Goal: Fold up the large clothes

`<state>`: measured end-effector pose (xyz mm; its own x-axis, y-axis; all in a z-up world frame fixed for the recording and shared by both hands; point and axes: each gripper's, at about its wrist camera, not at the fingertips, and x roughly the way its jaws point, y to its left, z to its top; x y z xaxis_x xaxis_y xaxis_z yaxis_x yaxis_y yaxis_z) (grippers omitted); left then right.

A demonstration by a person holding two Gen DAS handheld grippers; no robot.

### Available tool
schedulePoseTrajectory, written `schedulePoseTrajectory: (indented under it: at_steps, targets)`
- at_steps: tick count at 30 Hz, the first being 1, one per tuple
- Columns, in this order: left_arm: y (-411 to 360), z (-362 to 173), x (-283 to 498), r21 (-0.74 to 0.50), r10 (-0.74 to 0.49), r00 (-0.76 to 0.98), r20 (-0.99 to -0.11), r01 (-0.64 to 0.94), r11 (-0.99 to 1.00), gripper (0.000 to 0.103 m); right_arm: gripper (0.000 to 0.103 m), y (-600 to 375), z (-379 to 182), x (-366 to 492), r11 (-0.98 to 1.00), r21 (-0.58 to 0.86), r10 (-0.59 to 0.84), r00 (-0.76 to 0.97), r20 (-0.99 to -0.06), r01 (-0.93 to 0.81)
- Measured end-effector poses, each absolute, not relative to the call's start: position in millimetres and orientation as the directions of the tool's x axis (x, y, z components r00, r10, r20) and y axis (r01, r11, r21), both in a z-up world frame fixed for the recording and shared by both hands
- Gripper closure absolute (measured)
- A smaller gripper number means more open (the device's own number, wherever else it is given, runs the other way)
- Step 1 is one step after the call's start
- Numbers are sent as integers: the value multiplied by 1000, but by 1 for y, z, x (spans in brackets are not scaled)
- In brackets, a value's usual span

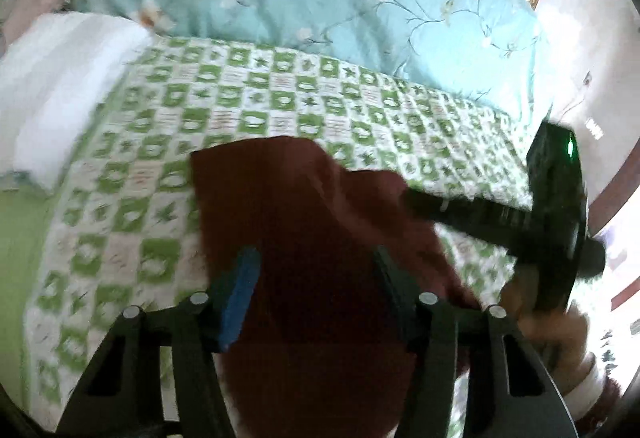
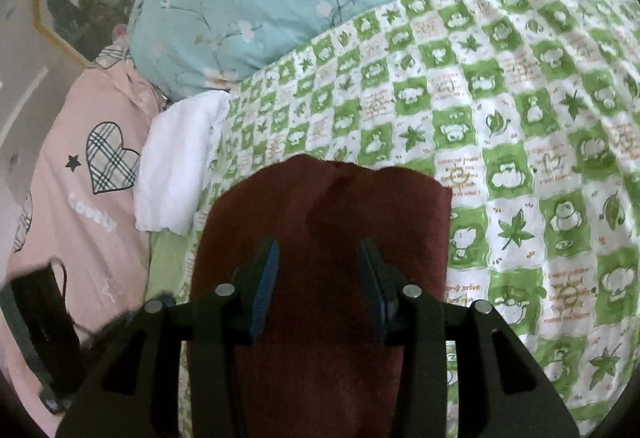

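Soft daylight fills both views, brightest at the right of the left wrist view, where the wall point(image 1: 576, 50) washes out to white glare. That view is smeared by motion blur, so the checked bedsheet point(image 1: 256, 106) and the other tool point(image 1: 416, 198) lose their edges, while the right wrist view is sharper. Both bend strongly toward black corners, and the dark red garment point(image 2: 320, 222) lies dim with little detail.

Black hand-held gripper point(image 2: 316, 270), blue pads point(image 2: 264, 290)

Matt maroon cloth garment point(image 2: 320, 206)
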<state>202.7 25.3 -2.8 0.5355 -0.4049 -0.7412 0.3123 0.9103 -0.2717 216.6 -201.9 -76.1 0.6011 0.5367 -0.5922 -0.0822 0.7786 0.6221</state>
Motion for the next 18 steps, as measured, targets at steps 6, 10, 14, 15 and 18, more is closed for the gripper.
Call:
schedulePoseTrajectory:
  at_steps: [6, 10, 14, 15, 18]
  targets:
    - [15, -43, 237, -161, -283, 495, -821, 275, 948, 63, 67, -219, -102, 230, 777, 629, 509, 575, -640, 12]
    - [10, -43, 230, -86, -226, 520, -823, 279, 957, 63, 68, -222, -104, 231, 781, 625, 504, 579, -641, 12]
    - [13, -42, 223, -71, -213, 534, -818, 274, 959, 63, 67, -219, -92, 222, 779, 627, 514, 591, -622, -16]
    - [14, -40, 222, -72, -214, 536, -817, 274, 959, 63, 67, -219, -87, 218, 780, 626, 514, 597, -616, -26]
    - [22, -25, 205, -71, -213, 555, -804, 266, 961, 64, 67, -212, -65, 195, 786, 612, 525, 614, -589, -84]
